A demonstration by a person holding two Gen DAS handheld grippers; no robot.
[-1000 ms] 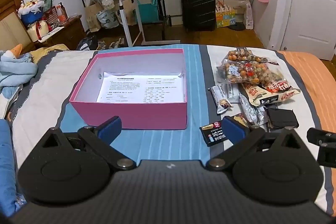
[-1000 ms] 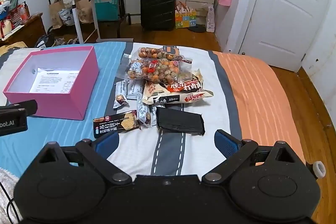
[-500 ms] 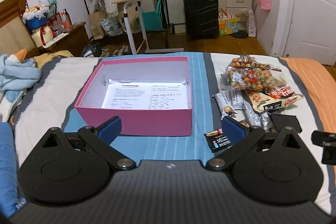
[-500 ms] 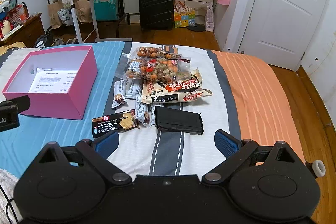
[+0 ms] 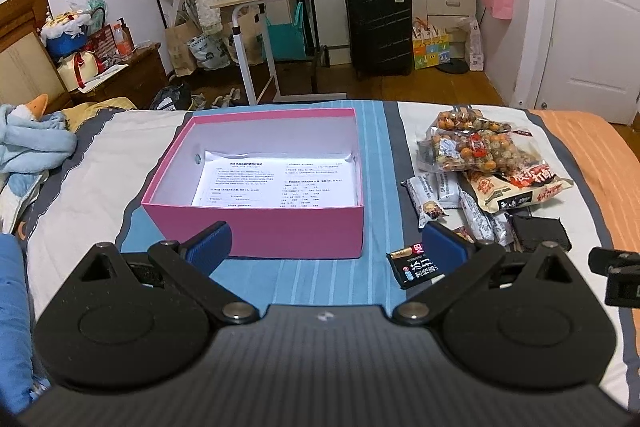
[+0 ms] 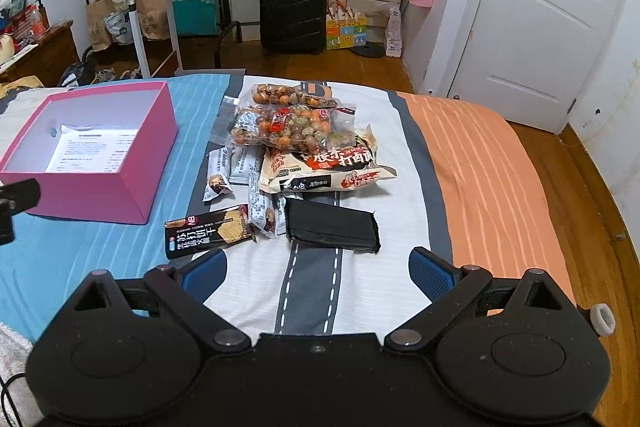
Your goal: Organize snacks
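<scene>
Over the last second I've drawn my left gripper (image 5: 326,241) back, so the pink box (image 5: 260,223) sits farther off. Both my left and right gripper (image 6: 318,269) hang released, empty. The snacks (image 6: 300,163) lie untouched on the bed (image 6: 480,163); sorting hasn't begun.

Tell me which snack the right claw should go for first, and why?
Probably the black packet: ease the right claw forward and down over it. That claw is open, holds nothing, and the packet lies flat on the bed just ahead of its fingers, nearest of the pile. The pink box sits open to the left with only a sheet of paper inside, so there is room for it.
</scene>
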